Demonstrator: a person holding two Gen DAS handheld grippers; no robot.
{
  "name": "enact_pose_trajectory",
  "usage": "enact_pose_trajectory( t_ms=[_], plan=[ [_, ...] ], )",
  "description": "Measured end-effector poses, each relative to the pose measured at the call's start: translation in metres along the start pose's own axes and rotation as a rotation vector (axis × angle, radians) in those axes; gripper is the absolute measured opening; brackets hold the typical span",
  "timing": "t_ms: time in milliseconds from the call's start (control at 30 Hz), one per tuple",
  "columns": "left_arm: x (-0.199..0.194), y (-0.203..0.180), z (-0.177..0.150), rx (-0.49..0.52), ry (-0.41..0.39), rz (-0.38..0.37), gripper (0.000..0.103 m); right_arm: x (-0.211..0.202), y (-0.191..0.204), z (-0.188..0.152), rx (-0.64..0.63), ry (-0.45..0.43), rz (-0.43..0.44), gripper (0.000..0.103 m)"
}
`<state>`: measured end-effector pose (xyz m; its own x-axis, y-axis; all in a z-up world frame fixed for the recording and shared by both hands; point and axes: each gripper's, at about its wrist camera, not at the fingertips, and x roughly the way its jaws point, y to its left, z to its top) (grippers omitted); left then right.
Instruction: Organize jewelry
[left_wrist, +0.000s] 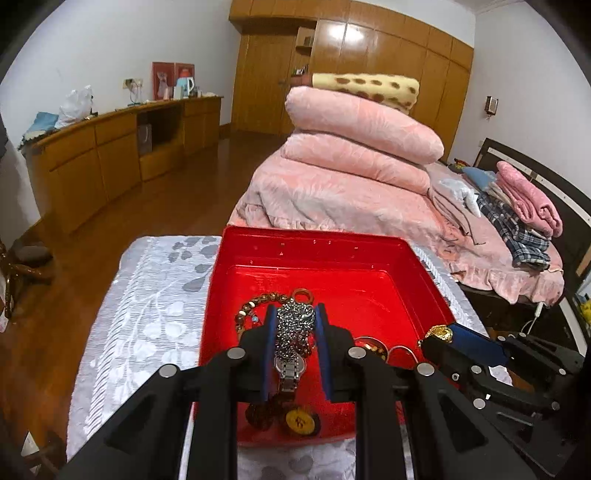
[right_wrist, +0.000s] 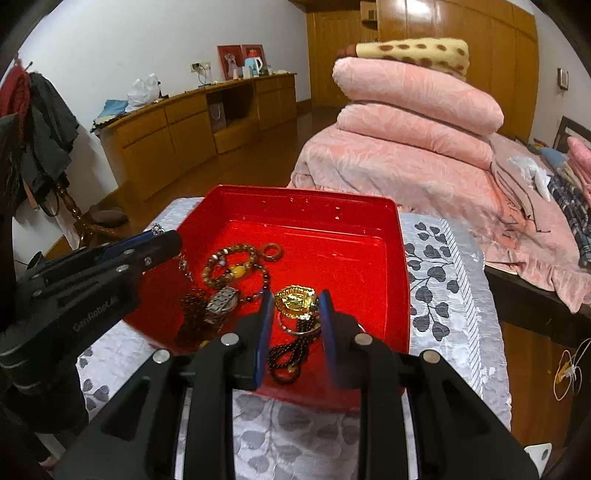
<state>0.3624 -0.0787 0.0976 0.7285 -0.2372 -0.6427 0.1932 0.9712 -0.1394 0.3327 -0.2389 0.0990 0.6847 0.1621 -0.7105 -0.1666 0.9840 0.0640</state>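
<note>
I have the tray (left_wrist: 314, 243) on the cloth-covered table (left_wrist: 147, 314), with the bed (left_wrist: 332, 195) behind it and the dresser (left_wrist: 110, 147) far off to the left. In the tray, the bead bracelet (right_wrist: 229, 266) and ring (right_wrist: 273, 252) lie toward the far left, the watch (right_wrist: 221, 304) nearer. My left gripper (left_wrist: 295, 325) is over the tray's left part with a chain (left_wrist: 295, 325) between its fingers; my right gripper (right_wrist: 295, 306), just right of it, has a pendant (right_wrist: 295, 301) between its fingers.
</note>
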Motion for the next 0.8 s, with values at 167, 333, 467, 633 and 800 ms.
enact_pose_trajectory(
  t_ms=[167, 333, 467, 633, 800],
  plan=[
    [0.025, 0.0, 0.0, -0.002, 0.048, -0.011, 0.019, 0.023, -0.006, 0.001, 0.016, 0.04, -0.012, 0.024],
    [0.036, 0.007, -0.003, -0.026, 0.05, 0.002, 0.058, 0.034, -0.012, -0.001, 0.019, 0.018, -0.097, 0.057],
    [0.027, 0.012, -0.003, -0.032, 0.025, 0.007, 0.058, 0.028, -0.018, -0.003, 0.045, 0.005, -0.102, 0.056],
    [0.004, 0.019, -0.005, -0.037, -0.026, 0.02, 0.063, 0.011, -0.023, -0.007, 0.056, -0.027, -0.12, 0.056],
    [-0.012, 0.023, -0.012, -0.038, -0.047, 0.031, 0.07, 0.001, -0.023, -0.016, 0.059, -0.038, -0.116, 0.063]
  ],
)
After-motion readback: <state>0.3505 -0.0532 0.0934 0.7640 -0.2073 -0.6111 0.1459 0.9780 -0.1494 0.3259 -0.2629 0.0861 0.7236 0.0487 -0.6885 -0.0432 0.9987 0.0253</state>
